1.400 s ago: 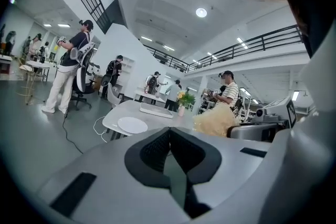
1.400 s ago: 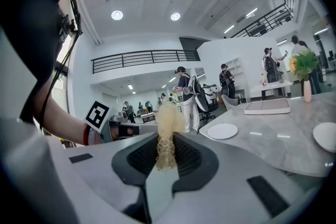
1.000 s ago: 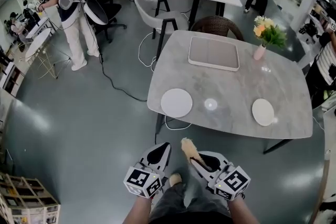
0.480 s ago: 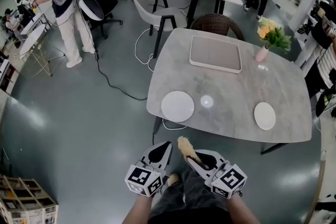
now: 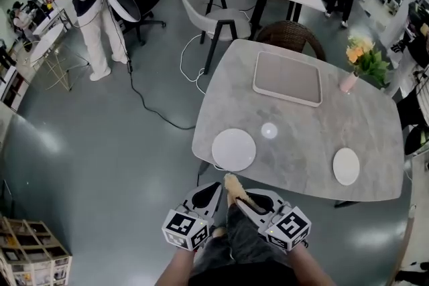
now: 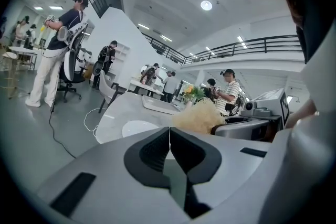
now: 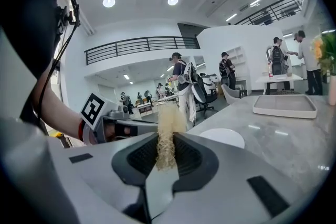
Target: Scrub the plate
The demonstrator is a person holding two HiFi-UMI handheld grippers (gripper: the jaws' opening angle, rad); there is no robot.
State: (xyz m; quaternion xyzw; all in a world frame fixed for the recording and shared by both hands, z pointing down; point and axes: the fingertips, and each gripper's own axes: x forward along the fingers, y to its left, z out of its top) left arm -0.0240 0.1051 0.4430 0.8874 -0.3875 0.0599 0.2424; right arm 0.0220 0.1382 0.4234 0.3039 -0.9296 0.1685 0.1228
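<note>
A white plate (image 5: 234, 149) lies near the front left corner of the grey marble table (image 5: 301, 124); it also shows in the left gripper view (image 6: 139, 128) and the right gripper view (image 7: 222, 138). A second, smaller white plate (image 5: 346, 165) sits at the front right. My right gripper (image 5: 234, 196) is shut on a tan fibrous scrubber (image 5: 233, 186), whose tuft sticks up between the jaws (image 7: 167, 136). My left gripper (image 5: 205, 198) is shut with nothing in it (image 6: 169, 139). Both hang just short of the table's front edge, below the near plate.
A pale rectangular tray (image 5: 287, 78) lies at the table's far side. A vase of flowers (image 5: 362, 60) stands at the far right. A wicker chair (image 5: 289, 35) and a white chair (image 5: 211, 13) stand behind the table. Cables (image 5: 157, 110) trail on the floor; people stand around.
The table and near plate have come closer to me in the head view. Both grippers keep their hold and pose, now almost at the table's front edge.
</note>
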